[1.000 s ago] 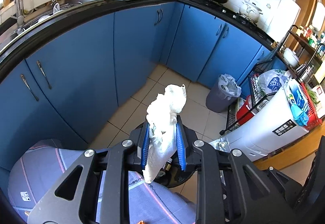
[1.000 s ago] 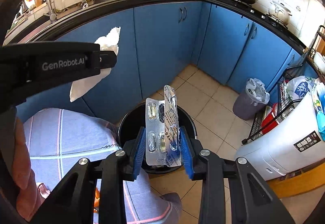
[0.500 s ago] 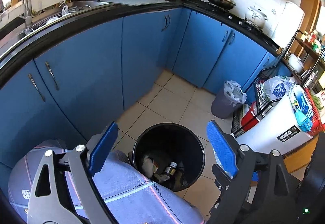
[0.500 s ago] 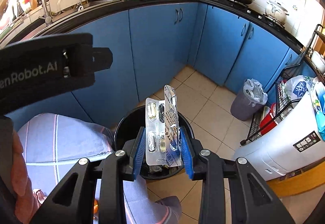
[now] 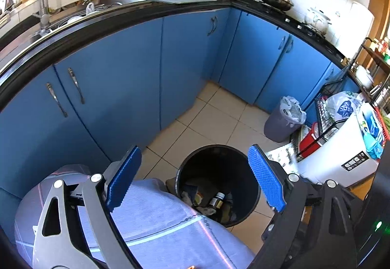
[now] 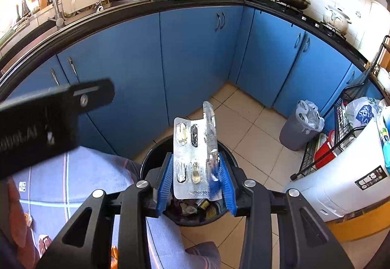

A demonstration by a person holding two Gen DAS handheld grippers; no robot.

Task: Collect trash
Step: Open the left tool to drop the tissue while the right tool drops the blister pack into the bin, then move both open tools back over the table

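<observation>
A black round trash bin [image 5: 243,166] stands on the tiled floor beside my knee, with bottles and scraps inside. My left gripper [image 5: 195,181] is wide open and empty above the bin's left side. My right gripper [image 6: 195,181] is shut on a silver pill blister pack [image 6: 192,147], held upright just above the bin [image 6: 148,161]. The left gripper's body [image 6: 48,117] shows at the left of the right wrist view.
Blue kitchen cabinets [image 5: 121,78] curve round behind the bin. A grey lined bin [image 5: 282,120] stands at the right by a wire rack and a white appliance [image 5: 341,161]. My leg in purple fabric [image 5: 151,215] lies next to the black bin.
My left gripper opened and let go of the white tissue, which is gone from view. It has drawn back to the left. The right gripper still holds the blister pack.
</observation>
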